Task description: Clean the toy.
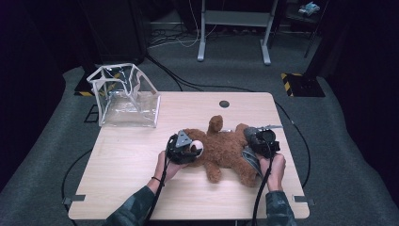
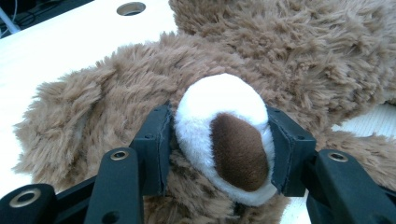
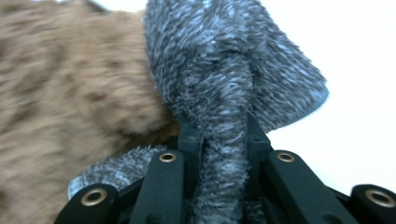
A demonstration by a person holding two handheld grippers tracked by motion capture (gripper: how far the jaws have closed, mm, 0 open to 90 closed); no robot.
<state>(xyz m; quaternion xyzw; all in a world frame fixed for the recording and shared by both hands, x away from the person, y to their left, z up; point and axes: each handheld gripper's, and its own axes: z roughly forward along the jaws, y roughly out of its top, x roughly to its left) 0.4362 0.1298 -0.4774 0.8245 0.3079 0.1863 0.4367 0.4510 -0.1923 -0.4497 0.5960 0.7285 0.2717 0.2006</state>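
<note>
Brown plush takes up the middle of the high view — a teddy bear sprawled on the pale wooden table, slightly right of centre, one limb pointing toward the top of the frame. Your left gripper sits at the bear's left end, and in the left gripper view its jaws are clamped on the white muzzle, one black pad pressed into each side with the dark brown nose patch between them. Your right gripper is at the bear's right end. In the right gripper view its jaws are pinched narrow on a fold of grey fuzzy cloth, which bunches up between the pads and spreads wider above them, lying right against the brown fur at the left of that frame. In the high view that grey cloth shows beside the bear's right edge, just under the gripper — your hand grips the handle below it. A clear plastic bag with white trim stands at the table's upper left corner, well apart from the bear.
</note>
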